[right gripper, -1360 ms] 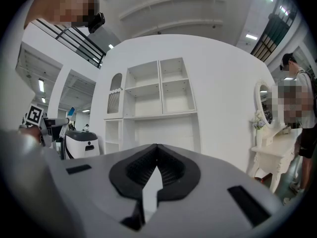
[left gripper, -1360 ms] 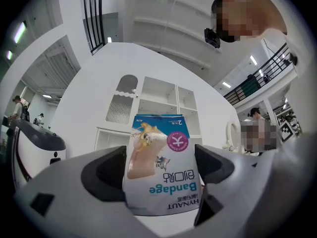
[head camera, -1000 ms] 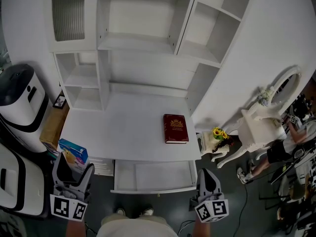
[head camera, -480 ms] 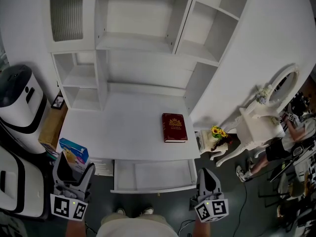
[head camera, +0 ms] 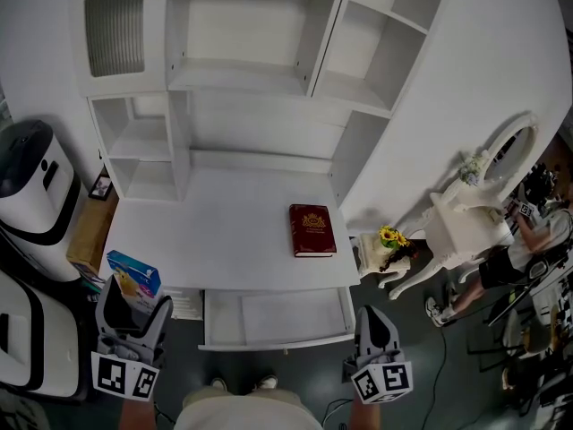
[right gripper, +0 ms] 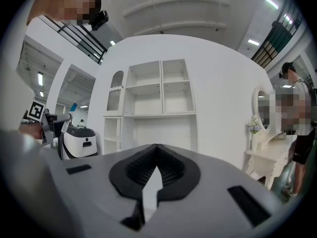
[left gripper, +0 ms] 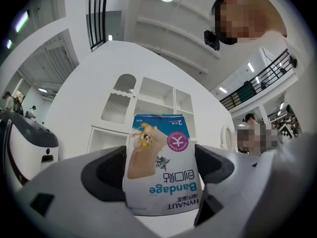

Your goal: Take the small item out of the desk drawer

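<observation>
1. Head view: the left gripper (head camera: 132, 307) holds the bandage box (head camera: 134, 279) left of the open desk drawer (head camera: 277, 319), which appears empty.
2. Left gripper view: jaws wide, clamping the box's sides for carrying.
3. Right gripper view: the right gripper (right gripper: 156, 167) is unused, jaws together and empty.

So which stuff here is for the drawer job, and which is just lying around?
For the job:
- bandage box, gripped in the left claw
- open desk drawer, nothing showing inside

Just lying about:
- red book on the desktop
- yellow flowers
- big white machine on the left
</observation>
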Demonstrator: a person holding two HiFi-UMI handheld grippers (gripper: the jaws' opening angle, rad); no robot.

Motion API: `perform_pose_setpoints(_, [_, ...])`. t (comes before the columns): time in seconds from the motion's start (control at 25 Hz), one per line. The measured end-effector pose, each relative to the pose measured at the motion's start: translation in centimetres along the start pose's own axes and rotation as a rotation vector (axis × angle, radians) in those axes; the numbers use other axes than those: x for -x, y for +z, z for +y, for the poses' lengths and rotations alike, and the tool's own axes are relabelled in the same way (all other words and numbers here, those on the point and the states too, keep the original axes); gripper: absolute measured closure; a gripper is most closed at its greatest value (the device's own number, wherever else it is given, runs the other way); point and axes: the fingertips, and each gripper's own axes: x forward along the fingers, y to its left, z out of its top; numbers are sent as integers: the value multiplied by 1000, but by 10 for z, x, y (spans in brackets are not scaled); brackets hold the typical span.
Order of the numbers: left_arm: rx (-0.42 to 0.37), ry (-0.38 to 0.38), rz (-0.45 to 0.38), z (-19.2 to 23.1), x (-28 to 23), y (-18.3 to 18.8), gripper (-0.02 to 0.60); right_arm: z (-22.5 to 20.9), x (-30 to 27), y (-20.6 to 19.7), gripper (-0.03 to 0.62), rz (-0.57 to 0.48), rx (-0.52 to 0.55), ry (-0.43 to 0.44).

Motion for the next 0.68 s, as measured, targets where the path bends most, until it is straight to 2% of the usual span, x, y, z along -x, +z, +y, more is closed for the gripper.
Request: perform_pose_setpoints(0.68, [14, -41, 10, -15, 0, -7, 143, -8, 22, -7, 586, 8, -7, -40])
